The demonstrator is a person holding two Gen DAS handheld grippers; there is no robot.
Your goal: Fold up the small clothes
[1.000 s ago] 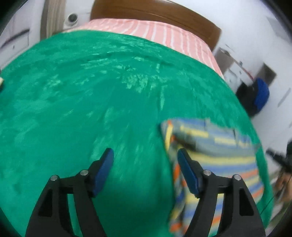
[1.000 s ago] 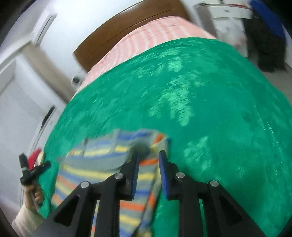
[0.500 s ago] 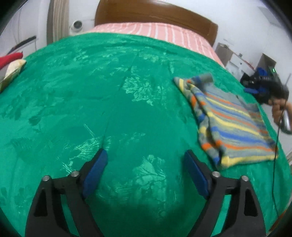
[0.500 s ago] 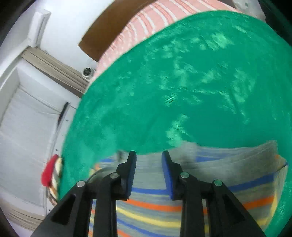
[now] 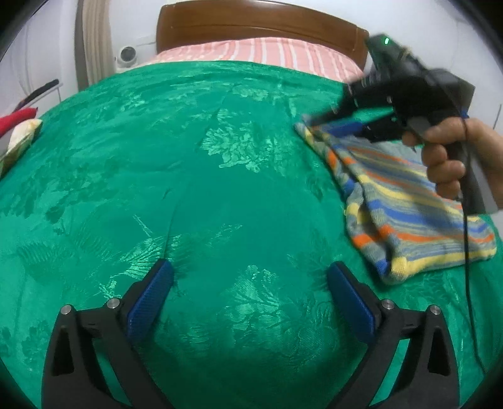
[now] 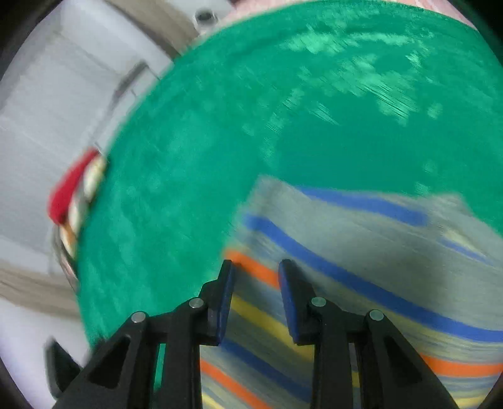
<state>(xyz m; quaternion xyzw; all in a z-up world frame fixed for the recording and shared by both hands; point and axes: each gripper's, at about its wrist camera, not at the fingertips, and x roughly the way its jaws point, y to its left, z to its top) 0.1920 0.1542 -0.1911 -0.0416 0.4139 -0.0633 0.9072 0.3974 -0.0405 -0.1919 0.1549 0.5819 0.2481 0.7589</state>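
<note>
At far left edge of the bed, in left wrist view, a red cloth [image 5: 17, 120] lies on top of a pale folded item [image 5: 19, 141], both at the border of the green bedspread [image 5: 195, 176]. Bedspread has a shiny leaf pattern & covers nearly the whole mattress; behind it a pink striped sheet [image 5: 261, 52] and a brown wooden headboard [image 5: 257, 22] are visible. Left gripper [image 5: 250, 288] hovers low over bare bedspread w/ jaws spread wide, nothing between the blue pads [image 5: 151, 299].

Further right lies the striped knit garment [image 5: 405, 217], grey w/ blue, orange & yellow bands, folded flat on the right part of the bedspread, well apart from left gripper. Right gripper [image 5: 317, 121] is at the garment's far corner, held by the right hand [image 5: 446, 157]; a black cable [image 5: 467, 239] hangs down from it across the cloth.

Right wrist view is blurred. At left the red cloth [image 6: 70, 185] shows at the bed border, then green bedspread [image 6: 283, 110], then the garment [image 6: 377, 251] filling the lower right. Right gripper [image 6: 255, 267] has its jaws partly apart, a gap between them, fingertips over an orange stripe near the garment's edge. No cloth is seen between the pads; whether the tips touch the fabric I cannot tell.
</note>
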